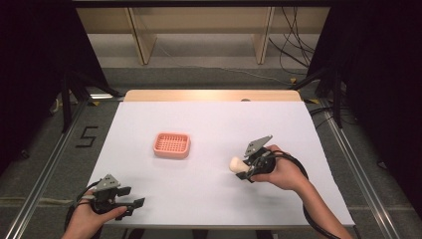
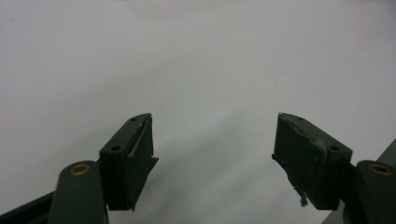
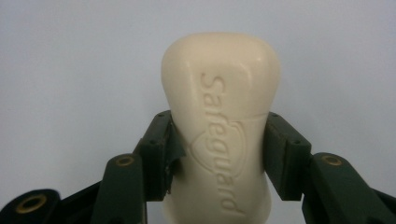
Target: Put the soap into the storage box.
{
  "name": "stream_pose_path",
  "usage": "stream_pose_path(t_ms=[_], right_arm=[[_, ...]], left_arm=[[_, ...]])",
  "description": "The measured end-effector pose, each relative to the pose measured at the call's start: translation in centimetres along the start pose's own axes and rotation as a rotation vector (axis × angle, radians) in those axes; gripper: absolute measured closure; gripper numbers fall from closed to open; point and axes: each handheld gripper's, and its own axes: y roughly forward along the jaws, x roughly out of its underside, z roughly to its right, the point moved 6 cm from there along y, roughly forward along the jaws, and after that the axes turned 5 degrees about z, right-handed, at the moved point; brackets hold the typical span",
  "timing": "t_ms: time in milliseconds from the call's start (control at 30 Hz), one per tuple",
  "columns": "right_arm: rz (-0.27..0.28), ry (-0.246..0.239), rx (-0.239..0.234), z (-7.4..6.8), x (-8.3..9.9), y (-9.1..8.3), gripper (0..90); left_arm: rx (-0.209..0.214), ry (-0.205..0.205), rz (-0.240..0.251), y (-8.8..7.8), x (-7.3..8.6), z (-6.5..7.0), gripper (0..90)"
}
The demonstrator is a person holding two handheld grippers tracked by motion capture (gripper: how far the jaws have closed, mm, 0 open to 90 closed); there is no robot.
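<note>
Between right gripper (image 3: 217, 158) jaws, soap bar (image 3: 219, 107), lower end hidden, left gripper (image 2: 212, 154) jaws apart.

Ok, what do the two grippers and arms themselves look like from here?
Both the left gripper and the right gripper are black, each topped by a grey three-cornered plate and trailing a black cable. Their fingers are dark blocks with worn, frayed pads and brass-coloured rivets at the links. The forearms are bare, with no sleeves in sight.

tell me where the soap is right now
The soap is clamped in the right gripper, right of centre on the table in the high view, right of the pink dish.
</note>
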Motion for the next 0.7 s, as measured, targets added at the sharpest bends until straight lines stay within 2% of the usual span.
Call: stream_pose_path(t_ms=[67,133,233,300,333,467,700], right_arm=[[0.002,-0.004,-0.009,0.03,-0.05,-0.08,50.4],[0.010,0.021,0.008,0.00,-0.09,-0.17,50.5],[0.029,0.032,0.006,-0.05,-0.16,-0.08,50.5],[0.028,0.018,0.003,0.11,-0.22,-0.16,50.4],[0.048,0.033,0.018,0.05,-0.30,-0.08,50.5],[0.066,0.047,0.022,0.06,-0.50,-0.17,50.5],[0.095,0.051,0.032,0.20,-0.79,-0.44,50.5]], left_arm=[[-0.007,0.000,0.001,0.04,-0.01,-0.07,28.3],[-0.008,-0.001,0.000,0.04,-0.02,-0.07,28.3],[-0.008,-0.001,0.000,0.04,-0.02,-0.07,28.3],[0.000,0.000,-0.001,-0.02,-0.01,-0.04,28.3],[-0.002,-0.001,0.001,-0.01,-0.02,-0.05,28.3],[-0.001,-0.001,0.000,0.00,-0.02,-0.04,28.3],[-0.001,0.000,0.000,-0.02,-0.02,-0.05,28.3]])
